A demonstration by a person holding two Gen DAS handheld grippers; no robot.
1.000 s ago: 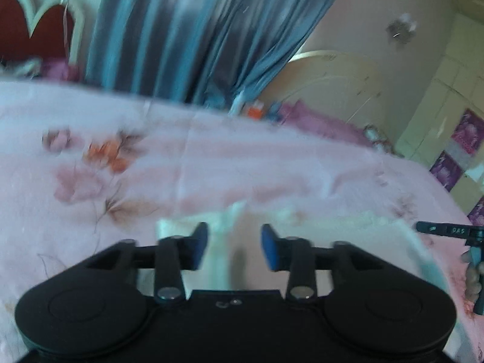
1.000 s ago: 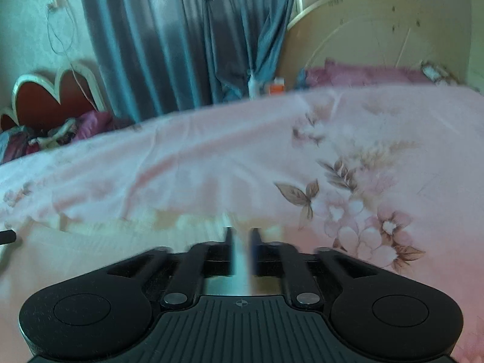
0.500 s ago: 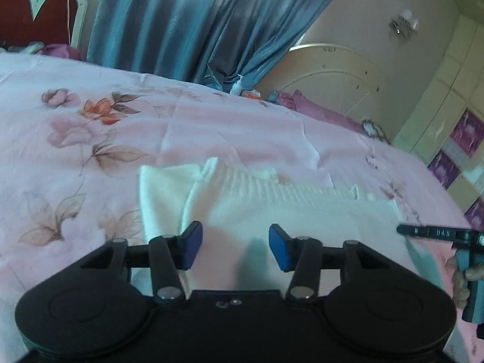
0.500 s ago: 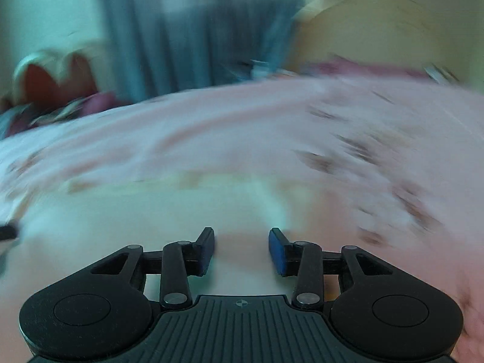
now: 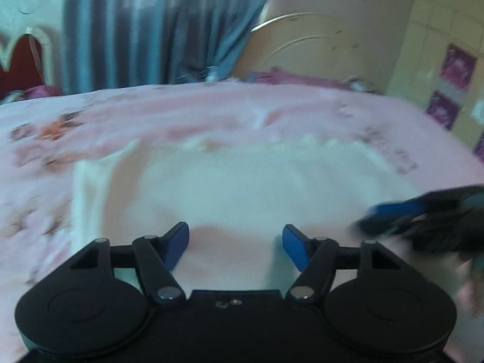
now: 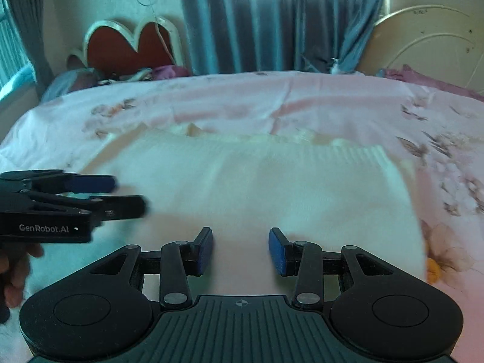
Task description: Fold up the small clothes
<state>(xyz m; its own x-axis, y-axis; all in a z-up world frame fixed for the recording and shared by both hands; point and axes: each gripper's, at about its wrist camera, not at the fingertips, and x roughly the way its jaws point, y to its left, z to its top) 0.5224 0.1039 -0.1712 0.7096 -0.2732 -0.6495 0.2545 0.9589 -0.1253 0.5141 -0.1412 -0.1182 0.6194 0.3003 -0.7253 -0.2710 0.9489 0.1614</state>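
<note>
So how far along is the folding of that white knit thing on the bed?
One fold looks made: the white knit garment lies flat as a rough rectangle on the pink floral bedspread. Right now nothing is gripped; the left gripper, its jaws having just opened wider, and the right gripper both hover open over its near edge. It is still wide, so further folds probably remain.

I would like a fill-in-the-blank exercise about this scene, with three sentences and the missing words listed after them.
1. The white garment lies on a floral bedsheet whose ground colour is ____.
2. Both the left tongs and the right tongs have their jaws ____, with no cloth pinched between them.
3. Behind the bed hangs a curtain whose colour is ____.

Missing words: pink; open; blue
</note>
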